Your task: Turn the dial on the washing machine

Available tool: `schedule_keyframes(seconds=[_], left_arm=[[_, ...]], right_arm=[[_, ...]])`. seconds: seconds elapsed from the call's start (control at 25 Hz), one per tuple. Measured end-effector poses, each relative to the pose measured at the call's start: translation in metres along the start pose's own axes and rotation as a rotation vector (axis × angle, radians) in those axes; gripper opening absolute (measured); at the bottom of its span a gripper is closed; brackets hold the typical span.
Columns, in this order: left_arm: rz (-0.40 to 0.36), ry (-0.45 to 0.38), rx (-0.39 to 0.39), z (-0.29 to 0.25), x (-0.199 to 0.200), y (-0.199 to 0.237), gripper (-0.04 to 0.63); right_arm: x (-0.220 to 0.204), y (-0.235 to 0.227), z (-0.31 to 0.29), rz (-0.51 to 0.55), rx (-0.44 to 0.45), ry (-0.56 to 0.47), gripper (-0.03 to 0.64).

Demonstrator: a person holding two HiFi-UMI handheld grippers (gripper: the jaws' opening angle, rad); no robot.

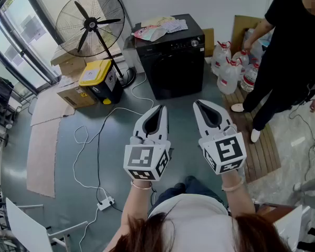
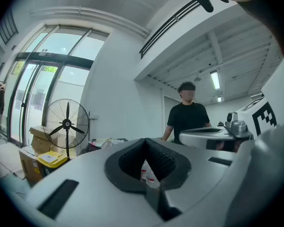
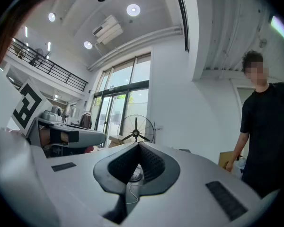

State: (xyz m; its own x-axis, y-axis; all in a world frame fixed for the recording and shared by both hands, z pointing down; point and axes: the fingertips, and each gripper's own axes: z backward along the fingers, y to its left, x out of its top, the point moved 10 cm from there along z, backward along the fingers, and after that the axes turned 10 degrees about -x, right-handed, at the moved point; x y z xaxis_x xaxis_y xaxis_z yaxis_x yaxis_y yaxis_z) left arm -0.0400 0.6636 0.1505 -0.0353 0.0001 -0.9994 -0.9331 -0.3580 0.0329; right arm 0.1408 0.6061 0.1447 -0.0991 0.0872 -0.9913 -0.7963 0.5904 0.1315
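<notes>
In the head view the black, box-shaped washing machine [image 1: 173, 67] stands at the upper centre of the frame on the grey floor, with a heap of light cloth [image 1: 157, 29] on its lid; its control strip [image 1: 179, 44] runs left to right along the top front edge, and the dial itself is too small to pick out there. Both tools sit at lower centre, held level and pointing up-frame at the machine, well apart from it. The left grey two-jaw gripper [image 1: 160, 109] has its jaws pressed together at the tips with nothing between them; the right grey two-jaw gripper [image 1: 198, 104] is likewise closed and empty. The right one lies below the machine's right front corner and looks slightly nearer the strip; the reach would be straight ahead, up the frame.
</notes>
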Motion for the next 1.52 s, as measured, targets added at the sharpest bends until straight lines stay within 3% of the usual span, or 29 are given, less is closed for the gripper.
schedule_keyframes(seconds=[0.48, 1.52], left_arm=[[0.011, 0.007, 0.002, -0.026, -0.006, -0.007, 0.017], [0.031, 0.045, 0.021, -0.132, -0.026, 0.017, 0.017]], right_arm=[[-0.007, -0.025, -0.005, -0.057, 0.002, -0.033, 0.020], [-0.043, -0.098, -0.084, -0.098, -0.009, -0.013, 0.020]])
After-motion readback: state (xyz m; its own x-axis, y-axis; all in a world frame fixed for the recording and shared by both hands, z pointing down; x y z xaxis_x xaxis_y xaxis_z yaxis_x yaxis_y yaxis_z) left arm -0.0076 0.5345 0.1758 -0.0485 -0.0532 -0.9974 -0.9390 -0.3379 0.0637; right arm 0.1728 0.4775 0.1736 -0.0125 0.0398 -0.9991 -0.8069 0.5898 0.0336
